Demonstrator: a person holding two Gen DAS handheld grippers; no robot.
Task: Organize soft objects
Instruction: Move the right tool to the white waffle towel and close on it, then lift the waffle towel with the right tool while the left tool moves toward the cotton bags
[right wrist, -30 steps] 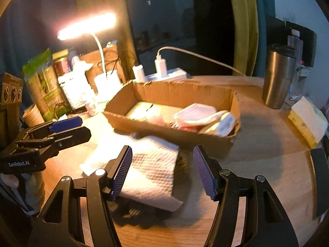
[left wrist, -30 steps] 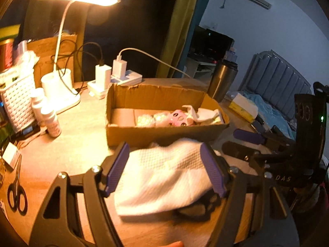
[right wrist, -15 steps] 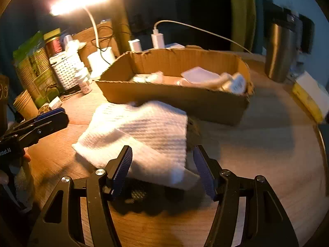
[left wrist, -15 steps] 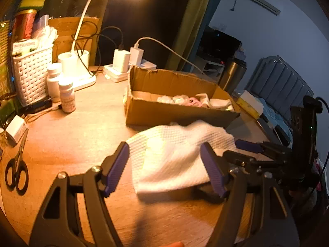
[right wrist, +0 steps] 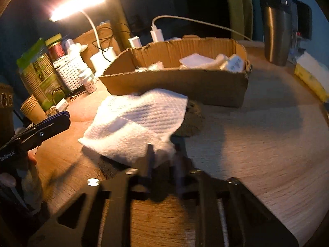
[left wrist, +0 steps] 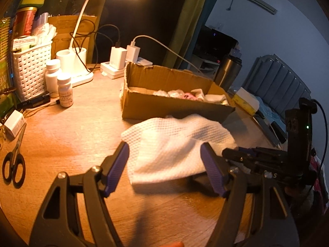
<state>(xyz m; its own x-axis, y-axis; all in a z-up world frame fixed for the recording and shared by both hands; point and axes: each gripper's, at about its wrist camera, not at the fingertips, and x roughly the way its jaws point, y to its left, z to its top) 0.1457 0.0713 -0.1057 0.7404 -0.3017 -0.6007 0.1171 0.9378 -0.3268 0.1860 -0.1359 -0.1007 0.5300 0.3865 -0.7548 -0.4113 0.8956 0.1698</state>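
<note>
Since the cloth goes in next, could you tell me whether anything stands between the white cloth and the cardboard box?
Nothing visible stands between the white cloth and the cardboard box; only the box's near wall rises there. A dark lump lies partly under the cloth's edge nearest it.

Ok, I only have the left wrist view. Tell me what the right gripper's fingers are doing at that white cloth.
Observer: In the right wrist view, the right gripper has its fingers close together at the near edge of the white cloth. Motion blur hides whether they actually pinch it.
Operator: Report anything under the cloth.
Observer: A dark grey lump sticks out from under its right side, in front of the cardboard box.
Operator: Check my gripper from there.
Observer: The left gripper is off the cloth's left edge, with bare table between them.
</note>
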